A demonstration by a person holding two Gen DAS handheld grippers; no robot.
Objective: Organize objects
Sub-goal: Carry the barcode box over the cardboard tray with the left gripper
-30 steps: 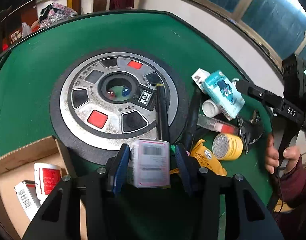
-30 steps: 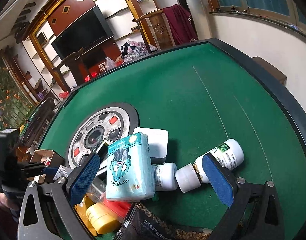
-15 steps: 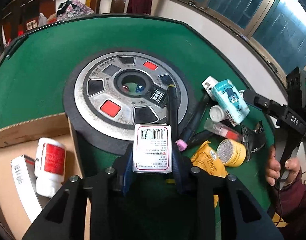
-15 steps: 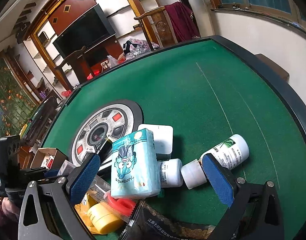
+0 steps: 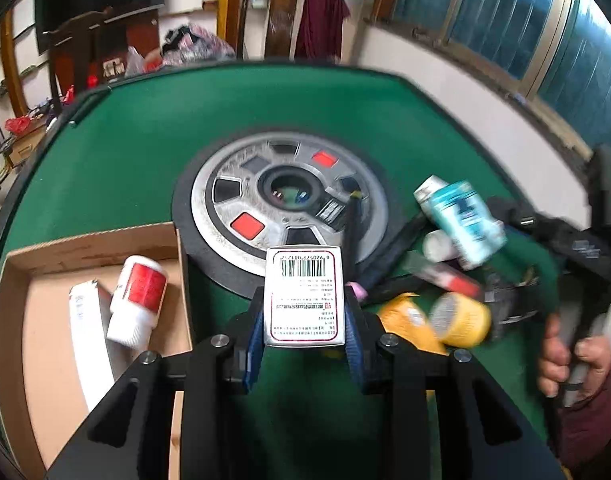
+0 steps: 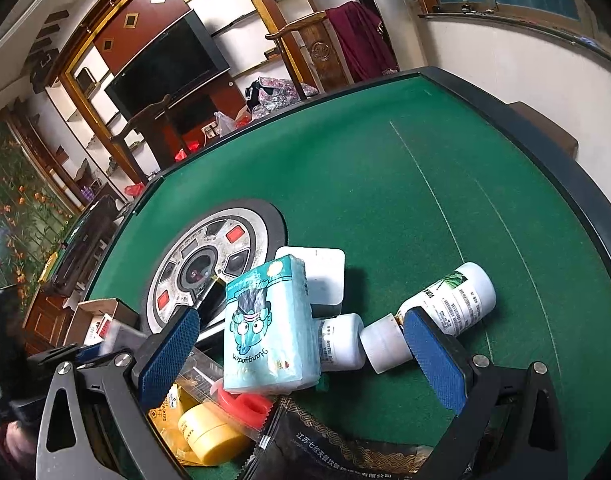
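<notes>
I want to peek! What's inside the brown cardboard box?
Inside the brown cardboard box lie a white bottle with a red label and a long white carton, touching each other. The left gripper's frame covers the box's near corner.

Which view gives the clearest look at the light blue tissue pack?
The right wrist view: the light blue tissue pack sits sharp and close between the open right gripper fingers, cartoon face readable. In the left wrist view the pack is small, off to the side and motion-blurred.
</notes>
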